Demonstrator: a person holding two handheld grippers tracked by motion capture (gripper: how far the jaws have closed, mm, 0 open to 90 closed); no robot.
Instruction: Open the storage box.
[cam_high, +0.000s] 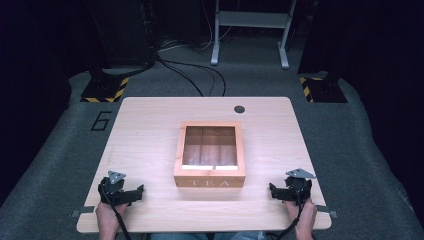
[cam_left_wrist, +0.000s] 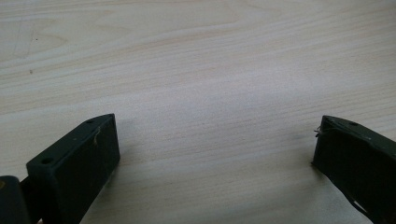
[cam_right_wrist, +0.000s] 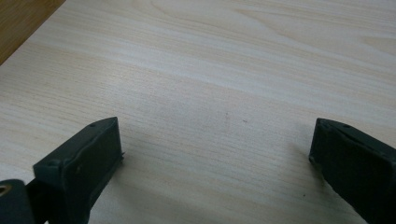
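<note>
Hands, high view: left hand (cam_high: 107, 216) and right hand (cam_high: 301, 216) enter at the table's near edge.
Left gripper (cam_high: 137, 192), high view: rests near the left front corner, jaws pointing toward the box.
Right gripper (cam_high: 272, 190), high view: rests near the right front corner, jaws pointing toward the box.
Tea box (cam_high: 210, 156), high view: wooden, lettered "TEA", glass lid closed, at the centre of the table (cam_high: 145, 125), between and apart from both grippers.
Left gripper view: jaws spread wide, nothing between them, bare tabletop (cam_left_wrist: 210, 84) below.
Right gripper view: jaws spread wide and empty over the tabletop; a darker wooden corner (cam_right_wrist: 21, 21) sits at upper left.
</note>
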